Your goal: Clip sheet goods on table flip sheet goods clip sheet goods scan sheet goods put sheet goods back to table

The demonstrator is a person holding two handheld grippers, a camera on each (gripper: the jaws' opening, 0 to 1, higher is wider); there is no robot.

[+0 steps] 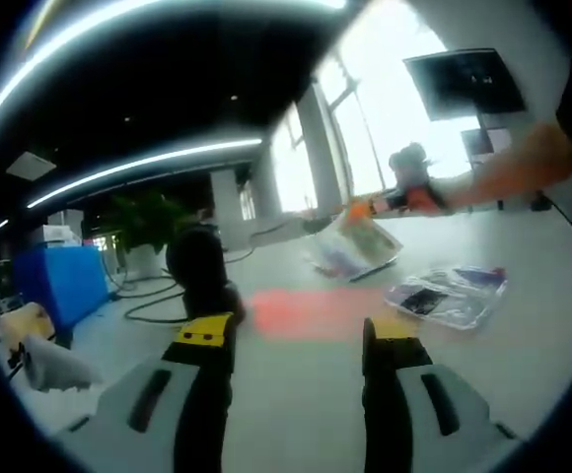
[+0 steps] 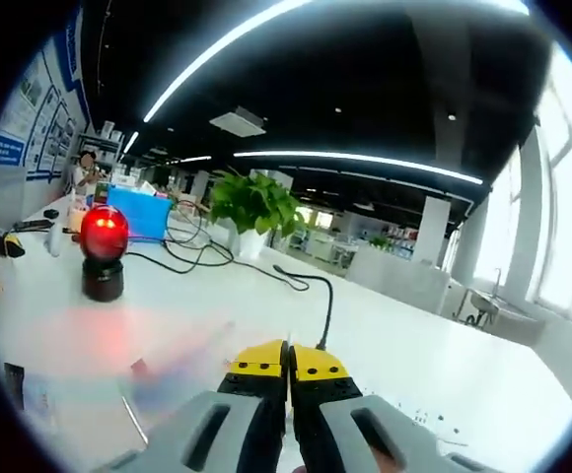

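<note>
My left gripper (image 1: pixel 299 330) hovers low over the white table (image 1: pixel 523 345), jaws wide apart with nothing between them. Beyond it, the right gripper (image 1: pixel 357 210), held by a person's arm, is shut on a colourful sheet-goods packet (image 1: pixel 357 246) that hangs tilted just above the table. A second flat packet (image 1: pixel 449 296) lies on the table to the right. In the right gripper view, my right gripper (image 2: pixel 288 363) has its yellow tips pressed together, and a blurred packet (image 2: pixel 173 379) shows low to the left. A scanner (image 2: pixel 103 246) glows red there; it appears dark (image 1: pixel 199 268) in the left gripper view.
A red light patch (image 1: pixel 306 310) falls on the table beside the scanner. Black cables (image 2: pixel 207 258) trail across the tabletop toward a potted plant (image 2: pixel 253 204) and a blue bin (image 2: pixel 141 212). A wall monitor (image 1: pixel 465 84) hangs near the windows.
</note>
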